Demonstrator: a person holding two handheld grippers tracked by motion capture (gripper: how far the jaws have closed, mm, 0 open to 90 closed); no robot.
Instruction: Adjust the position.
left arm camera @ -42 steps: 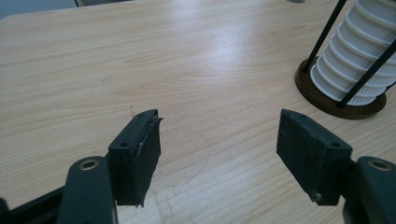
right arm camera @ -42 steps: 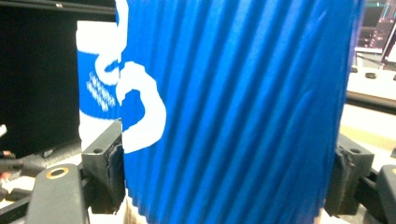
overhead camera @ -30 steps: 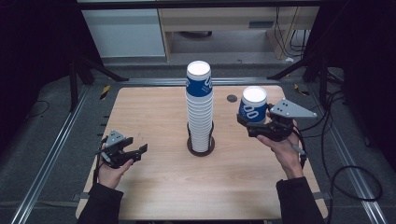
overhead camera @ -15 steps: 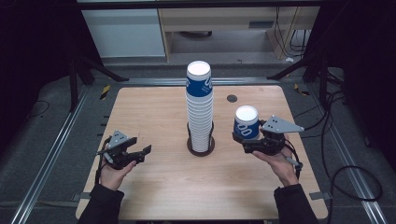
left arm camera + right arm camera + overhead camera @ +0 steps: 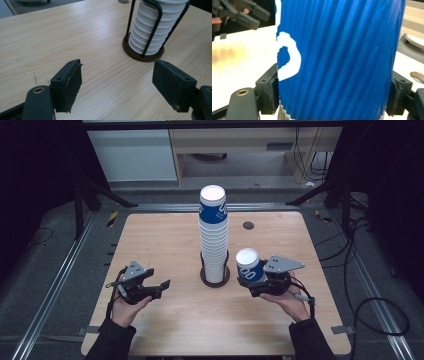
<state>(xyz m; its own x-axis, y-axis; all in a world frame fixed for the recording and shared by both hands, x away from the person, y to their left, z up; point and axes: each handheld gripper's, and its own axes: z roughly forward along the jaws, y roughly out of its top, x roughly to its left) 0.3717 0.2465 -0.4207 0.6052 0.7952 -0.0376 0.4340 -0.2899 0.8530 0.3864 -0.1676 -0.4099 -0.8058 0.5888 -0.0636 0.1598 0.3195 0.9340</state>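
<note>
Beside cup stack (image 5: 214,240), R tool (image 5: 256,281) grips blue cup (image 5: 248,266).

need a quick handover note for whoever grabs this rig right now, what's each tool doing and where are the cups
Right tool: shut on a single blue cup, upside down with its white base on top, low over the table just right of the stack.
Left tool: holds nothing; its jaws have just been opening, over bare wood left of the stack.
Cup stack: upright in its wire holder at table centre, base up.
Done: one cup is off the stack and in the right tool.
Left: probably set that cup down on the table, then go on with the rest of the stack.
</note>
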